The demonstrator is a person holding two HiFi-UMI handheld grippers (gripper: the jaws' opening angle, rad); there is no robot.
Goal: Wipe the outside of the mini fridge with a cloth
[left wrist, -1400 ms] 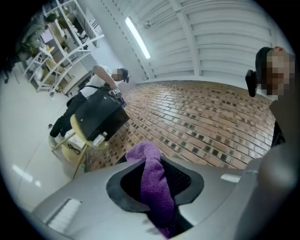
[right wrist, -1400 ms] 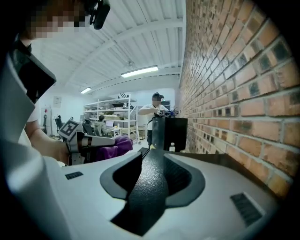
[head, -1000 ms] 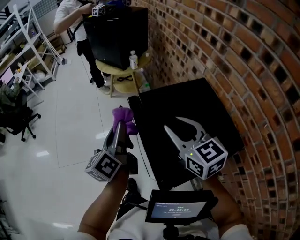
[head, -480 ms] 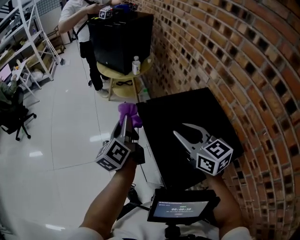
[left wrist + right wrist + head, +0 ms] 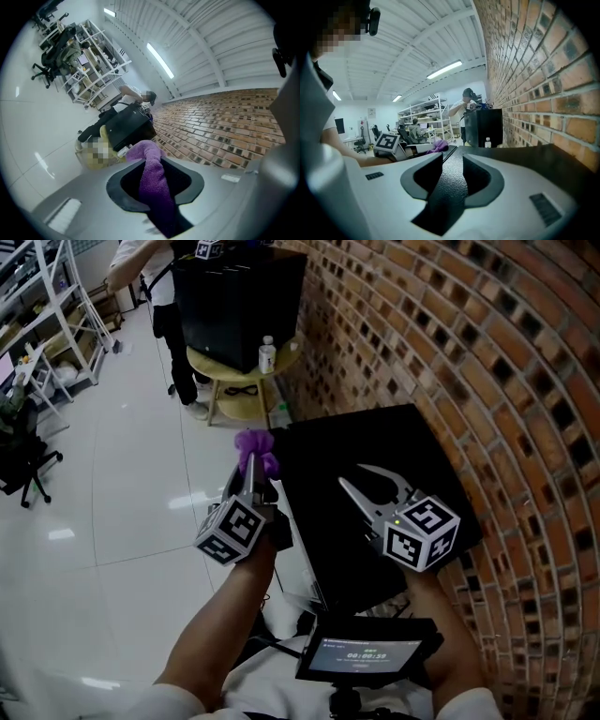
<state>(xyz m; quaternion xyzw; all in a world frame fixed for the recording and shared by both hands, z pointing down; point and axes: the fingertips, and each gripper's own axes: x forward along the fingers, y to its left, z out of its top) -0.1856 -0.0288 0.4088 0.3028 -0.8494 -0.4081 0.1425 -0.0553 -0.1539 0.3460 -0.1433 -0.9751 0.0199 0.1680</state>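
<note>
Cloth approach is the step in hand, judged from how things lie: the left gripper (image 5: 250, 474) has its 2 jaws closed narrow on a purple cloth (image 5: 255, 448). In the left gripper view the terry strip runs pinched between them, with a wad bunched past the tips. That wad hangs just beside the far left corner of the mini fridge (image 5: 422, 451), a low black box standing against the brick wall (image 5: 487, 381). No view shows the cloth pressed on any face of it, so wiping looks not yet begun. The right gripper (image 5: 352, 474) sits low over the fridge's textured top with its jaws partly apart. Only that black surface shows in the gap between them, so it holds nothing, and whether it touches the top I cannot tell. The next move calls for bringing the bunched end flat against 1 outer face, likely the top or the left side nearest it. Strokes then need enough pressure to drag the pile, while the grip stays firm so the strip does not slip out. The right gripper would best move off the top, or brace the fridge if it shifts.
</note>
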